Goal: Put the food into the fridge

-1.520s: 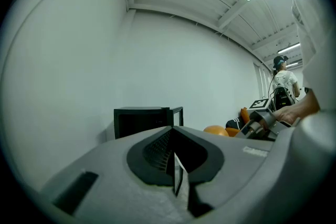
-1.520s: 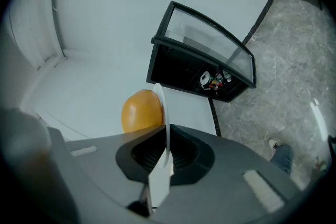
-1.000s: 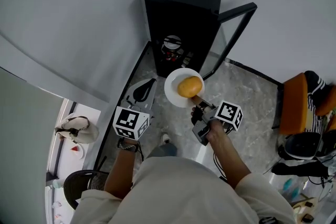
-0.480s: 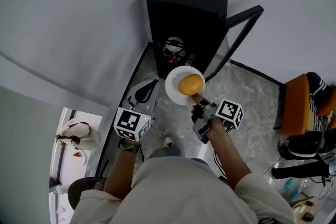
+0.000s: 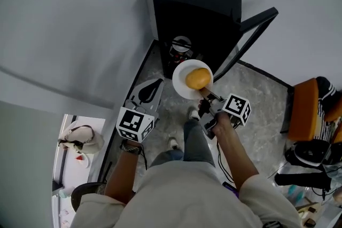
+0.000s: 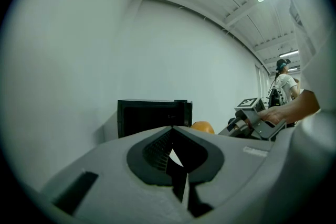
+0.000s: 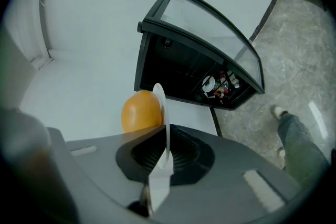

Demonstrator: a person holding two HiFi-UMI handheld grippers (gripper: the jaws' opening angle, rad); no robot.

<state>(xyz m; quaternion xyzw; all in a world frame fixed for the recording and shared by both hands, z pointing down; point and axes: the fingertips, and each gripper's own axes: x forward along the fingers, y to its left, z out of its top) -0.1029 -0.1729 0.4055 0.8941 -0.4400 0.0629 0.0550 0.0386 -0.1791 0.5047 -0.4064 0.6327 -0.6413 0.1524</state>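
Observation:
An orange bun [image 5: 198, 78] lies on a white plate [image 5: 183, 86]. My right gripper [image 5: 205, 95] is shut on the plate's near rim and holds it just in front of the black fridge [image 5: 197, 2], whose glass door [image 5: 251, 34] stands open to the right. In the right gripper view the plate [image 7: 162, 107] shows edge-on between the jaws of the right gripper [image 7: 165, 132], with the bun [image 7: 139, 110] on its left and the fridge [image 7: 184, 68] beyond. My left gripper [image 5: 145, 94] hangs lower left, shut and empty; its own view shows the left gripper [image 6: 171, 129] facing the fridge [image 6: 149, 115].
Jars and packets [image 5: 181, 46] sit on a shelf inside the fridge. An orange chair [image 5: 302, 109] stands at the right and a bag [image 5: 78, 138] at the lower left. My own shoe [image 5: 192, 113] is near the fridge. A person [image 6: 283, 84] stands far off.
The plate with the bun has moved forward and a little right, closer to the fridge opening. A leg has stepped forward under it. The left gripper has hardly moved.

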